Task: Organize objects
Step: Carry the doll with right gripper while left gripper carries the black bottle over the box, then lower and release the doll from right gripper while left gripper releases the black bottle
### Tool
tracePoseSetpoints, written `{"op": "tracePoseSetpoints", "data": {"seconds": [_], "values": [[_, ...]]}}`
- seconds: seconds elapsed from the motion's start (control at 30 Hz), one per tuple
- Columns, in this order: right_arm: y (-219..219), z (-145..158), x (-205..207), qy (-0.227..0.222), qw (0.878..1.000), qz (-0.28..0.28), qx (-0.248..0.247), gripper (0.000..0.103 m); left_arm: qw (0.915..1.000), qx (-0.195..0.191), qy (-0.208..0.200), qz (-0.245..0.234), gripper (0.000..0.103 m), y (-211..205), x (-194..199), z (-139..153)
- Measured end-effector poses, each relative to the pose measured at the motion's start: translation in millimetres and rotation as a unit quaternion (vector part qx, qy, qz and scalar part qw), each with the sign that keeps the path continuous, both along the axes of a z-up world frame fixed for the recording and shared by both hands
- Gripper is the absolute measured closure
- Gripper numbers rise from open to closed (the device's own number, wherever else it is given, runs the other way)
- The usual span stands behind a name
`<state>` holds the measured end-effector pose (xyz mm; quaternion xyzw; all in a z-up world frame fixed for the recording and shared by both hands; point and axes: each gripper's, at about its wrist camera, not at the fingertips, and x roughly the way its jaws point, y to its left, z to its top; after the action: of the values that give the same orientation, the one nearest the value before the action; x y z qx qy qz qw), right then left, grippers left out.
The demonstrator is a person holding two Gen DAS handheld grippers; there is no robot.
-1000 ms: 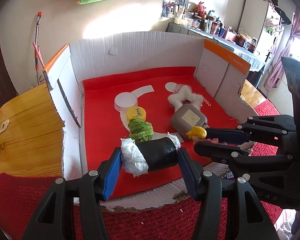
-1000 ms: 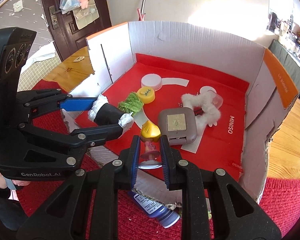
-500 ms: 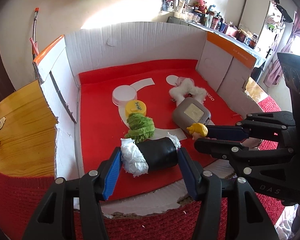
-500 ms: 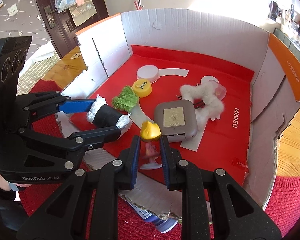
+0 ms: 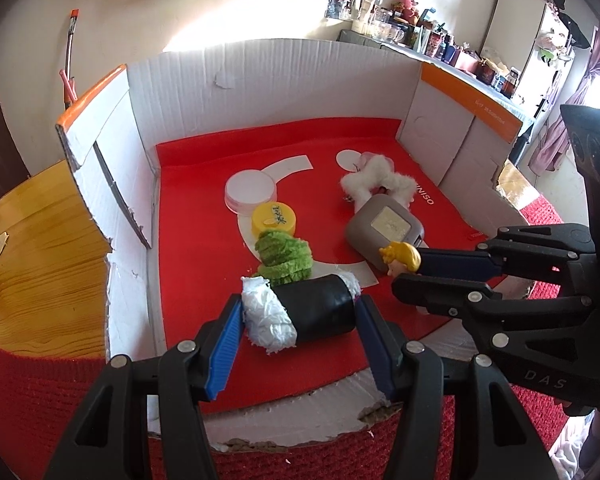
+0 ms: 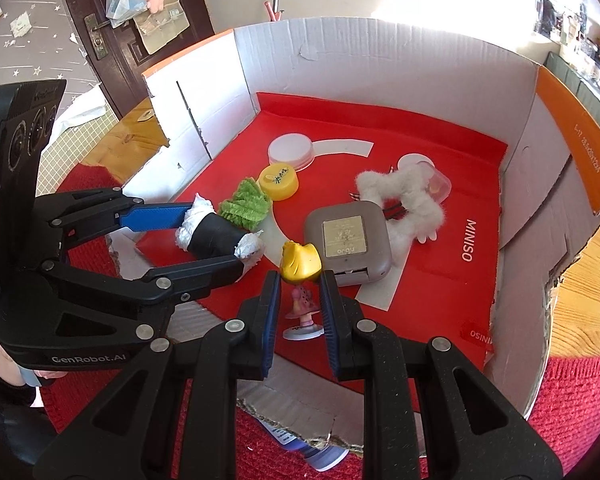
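Observation:
My left gripper (image 5: 298,310) is shut on a black roll with white ends (image 5: 300,312), held over the front of the red floor of the cardboard box (image 5: 188,232). It also shows in the right wrist view (image 6: 216,236). My right gripper (image 6: 299,280) is shut on a small doll with yellow hair (image 6: 301,264); its pink body and white base hang between the fingers. The doll's head shows in the left wrist view (image 5: 400,256). Both held things are just inside the box's low front edge.
On the box floor lie a green fuzzy piece (image 5: 284,256), a yellow lid (image 5: 273,220), a white lid (image 5: 251,192), a grey square case (image 5: 386,228) and a white fluffy ring (image 5: 376,180). A blue-capped bottle (image 6: 320,454) lies outside under the front edge. Red knit cloth (image 5: 40,400) surrounds the box.
Both grippers have moved forward over the box's front edge with their objects still held. The box contents have not moved.

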<state>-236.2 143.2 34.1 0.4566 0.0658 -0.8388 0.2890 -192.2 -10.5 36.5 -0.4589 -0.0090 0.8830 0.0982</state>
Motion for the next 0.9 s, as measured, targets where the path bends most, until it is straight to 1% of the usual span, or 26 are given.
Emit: {"op": "tracePoseSetpoints", "data": {"seconds": [0.17, 0.27, 0.37, 0.47, 0.53, 0.63, 0.9], "values": [[2.1, 1.4, -2.6, 0.001, 1.000, -0.008, -0.001, 0.084, 1.0000, 0.001, -0.002, 0.002, 0.045, -0.8, -1.2, 0.5], [1.2, 2.6, -1.7, 0.020, 1.000, -0.015, 0.018, 0.084, 1.0000, 0.000, -0.002, 0.003, 0.045, -1.6, -2.4, 0.8], [1.2, 2.5, -3.3, 0.023, 0.999, -0.015, 0.022, 0.084, 1.0000, 0.000, -0.002, 0.005, 0.045, -2.4, -3.9, 0.9], [1.0, 3.1, -4.3, 0.019, 0.999, -0.012, 0.023, 0.084, 1.0000, 0.002, -0.003, 0.006, 0.045, -3.6, -5.7, 1.3], [-0.5, 2.4, -2.7, 0.009, 1.000, -0.002, 0.020, 0.084, 1.0000, 0.001, -0.004, 0.006, 0.045, -3.6, -6.0, 1.2], [-4.3, -0.1, 0.9, 0.005, 1.000, 0.009, 0.029, 0.084, 1.0000, 0.000, -0.005, 0.005, 0.045, -4.3, -6.4, 1.6], [-6.2, -0.2, -0.9, 0.004, 0.999, 0.011, 0.036, 0.084, 1.0000, -0.001, -0.008, 0.006, 0.045, -4.6, -7.1, 1.1]]}}
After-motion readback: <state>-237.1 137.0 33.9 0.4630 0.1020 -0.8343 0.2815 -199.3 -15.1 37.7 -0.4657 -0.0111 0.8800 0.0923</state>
